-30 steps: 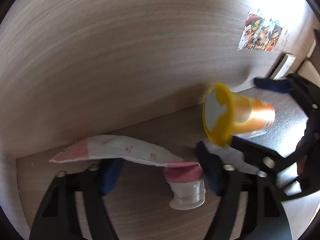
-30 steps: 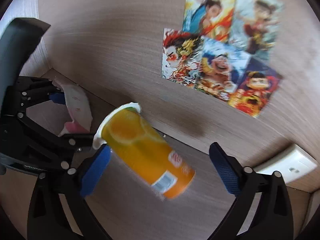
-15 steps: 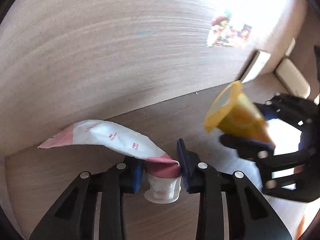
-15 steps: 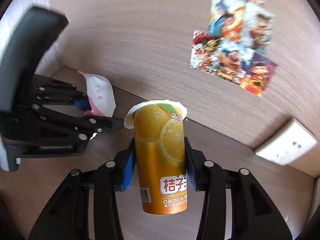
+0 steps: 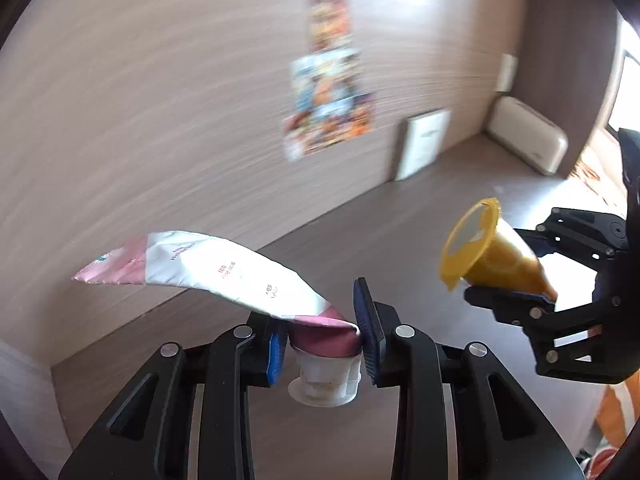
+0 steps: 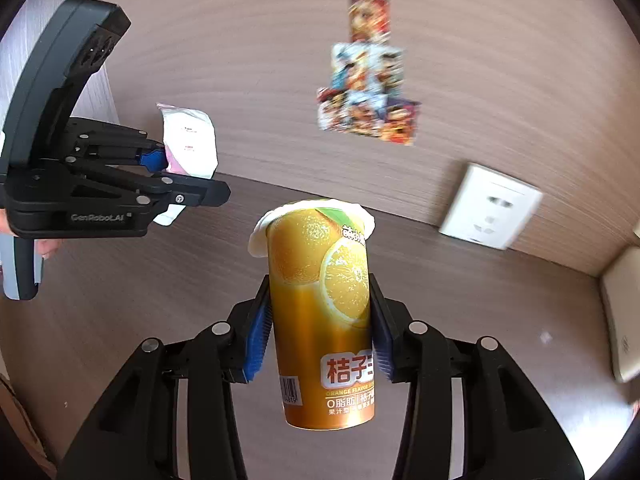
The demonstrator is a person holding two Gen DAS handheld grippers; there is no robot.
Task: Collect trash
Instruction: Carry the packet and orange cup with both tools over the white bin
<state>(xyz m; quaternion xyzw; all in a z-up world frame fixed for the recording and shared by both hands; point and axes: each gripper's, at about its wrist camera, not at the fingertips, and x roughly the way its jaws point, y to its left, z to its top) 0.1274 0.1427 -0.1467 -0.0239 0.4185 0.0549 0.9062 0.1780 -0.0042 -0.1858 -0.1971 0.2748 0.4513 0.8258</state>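
Since half a second ago both loads have come up off the desk and swung away from the wall; posters now blur.

Orange cup (image 6: 322, 312): centre of the right wrist view, upright, lid on, clear of the desk (image 6: 120, 300). My right gripper (image 6: 320, 334) pinches it at mid-body, pads flat on both sides.

Pink-and-white tube (image 5: 224, 276): lower centre of the left view, my left gripper (image 5: 322, 338) clamped on its neck just above the white cap (image 5: 324, 380) (body sticks out toward the left edge, unsupported).

Risks, as I judge them: the cup is tapered and glossy, so a loose squeeze or quick tilt could let it slide down. The tube's long floppy body could lever out of the pads. The two grippers sit near each other; a careless swing could knock them together.
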